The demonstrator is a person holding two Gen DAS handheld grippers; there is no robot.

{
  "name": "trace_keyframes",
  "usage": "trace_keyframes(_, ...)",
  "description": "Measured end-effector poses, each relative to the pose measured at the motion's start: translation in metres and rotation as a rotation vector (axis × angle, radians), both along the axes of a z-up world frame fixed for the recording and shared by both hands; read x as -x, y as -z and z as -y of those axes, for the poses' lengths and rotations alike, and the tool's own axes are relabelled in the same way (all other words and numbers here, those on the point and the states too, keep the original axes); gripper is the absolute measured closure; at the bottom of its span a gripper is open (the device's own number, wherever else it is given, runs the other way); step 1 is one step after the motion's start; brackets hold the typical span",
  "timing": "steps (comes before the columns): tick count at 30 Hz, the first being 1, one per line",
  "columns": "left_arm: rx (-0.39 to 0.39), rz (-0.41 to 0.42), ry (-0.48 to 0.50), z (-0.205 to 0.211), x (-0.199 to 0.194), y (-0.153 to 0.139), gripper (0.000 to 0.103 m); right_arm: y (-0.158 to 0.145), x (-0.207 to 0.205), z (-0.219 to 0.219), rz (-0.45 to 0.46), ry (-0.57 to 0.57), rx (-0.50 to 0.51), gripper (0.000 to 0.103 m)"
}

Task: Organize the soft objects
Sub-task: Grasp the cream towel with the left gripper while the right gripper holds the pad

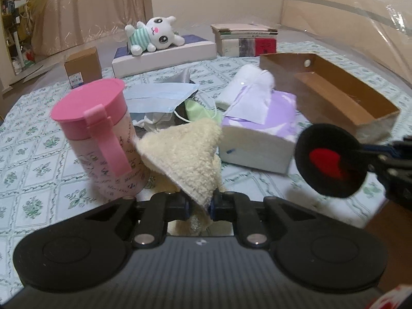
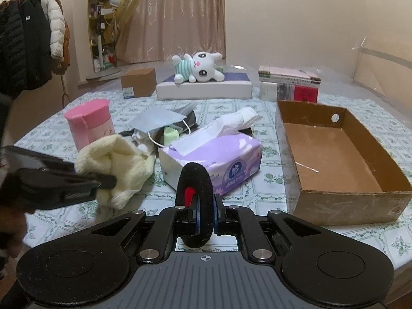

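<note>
My left gripper (image 1: 202, 206) is shut on a corner of a cream fluffy cloth (image 1: 185, 154), which stands up in front of it beside a pink lidded cup (image 1: 97, 128). From the right wrist view the same cloth (image 2: 121, 164) hangs bunched from the left gripper (image 2: 105, 180) over the floral sheet. My right gripper (image 2: 204, 216) is shut on a black round pad with a red centre (image 2: 194, 195), seen edge-on. That pad (image 1: 331, 161) shows flat at the right of the left wrist view. An open brown cardboard box (image 2: 334, 198) lies empty to the right.
A purple tissue pack (image 2: 213, 159), a blue face mask (image 2: 157, 121) and small soft scraps crowd the middle. At the back lie a plush bunny (image 2: 198, 68) on a flat white box (image 2: 203, 90), stacked books (image 2: 288, 85) and a small brown carton (image 2: 139, 82).
</note>
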State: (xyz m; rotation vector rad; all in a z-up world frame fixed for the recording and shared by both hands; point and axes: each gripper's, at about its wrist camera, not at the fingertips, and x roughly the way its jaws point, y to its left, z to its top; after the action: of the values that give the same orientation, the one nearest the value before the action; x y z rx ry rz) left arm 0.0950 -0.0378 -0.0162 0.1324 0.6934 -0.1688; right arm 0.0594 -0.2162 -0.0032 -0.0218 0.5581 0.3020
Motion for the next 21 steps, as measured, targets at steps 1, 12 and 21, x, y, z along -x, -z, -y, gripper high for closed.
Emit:
trace_keyframes(1, -0.003, 0.005, 0.005, 0.0, 0.005, -0.004, 0.091, -0.002, 0.003, 0.0, 0.007, 0.001, -0.002, 0.094)
trace_keyframes(12, -0.007, 0.091, 0.074, 0.003, 0.048, -0.054, 0.091, -0.028, 0.027, 0.002, 0.083, 0.013, -0.012, 0.094)
trace_keyframes(21, 0.039, 0.134, 0.181, 0.025, 0.054, -0.095, 0.091, -0.044, 0.036, 0.026, 0.13, 0.078, -0.027, 0.094)
